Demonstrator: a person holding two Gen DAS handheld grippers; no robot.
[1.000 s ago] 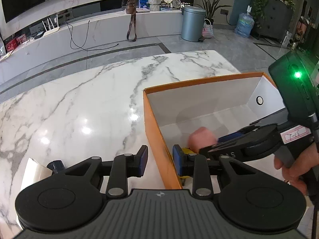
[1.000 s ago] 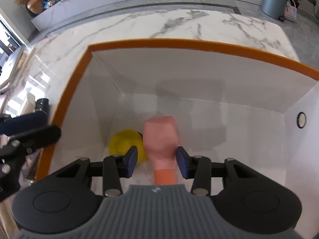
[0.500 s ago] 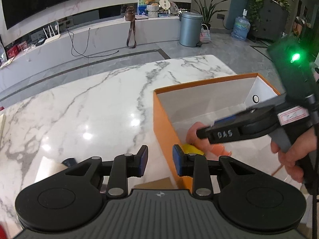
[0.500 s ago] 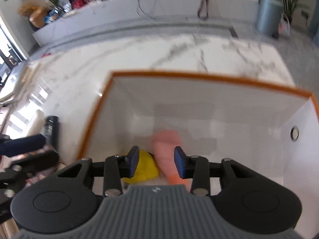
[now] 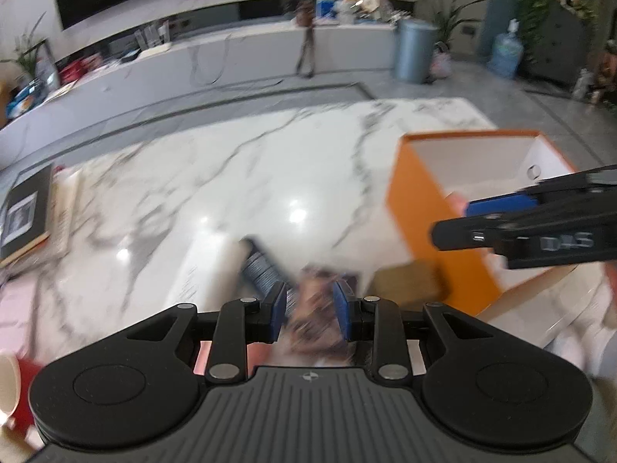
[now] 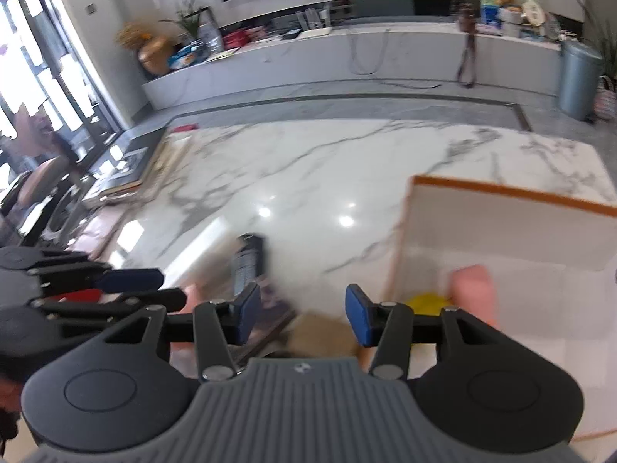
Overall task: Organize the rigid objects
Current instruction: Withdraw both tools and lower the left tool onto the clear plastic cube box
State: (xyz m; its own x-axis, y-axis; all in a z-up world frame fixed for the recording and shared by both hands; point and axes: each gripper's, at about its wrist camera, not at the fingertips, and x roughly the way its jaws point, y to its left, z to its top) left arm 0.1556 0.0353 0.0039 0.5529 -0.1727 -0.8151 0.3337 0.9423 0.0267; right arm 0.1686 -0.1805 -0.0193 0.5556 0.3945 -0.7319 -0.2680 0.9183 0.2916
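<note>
Left gripper parted over blurred clutter at six o'clock; orange box on marble table at three o'clock, right gripper above it.

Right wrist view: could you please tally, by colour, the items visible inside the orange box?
Yellow rounded object: 1
Pink rounded object: 1
Total: 2 inside the orange cardboard box; motion blur hides what they are.
</note>
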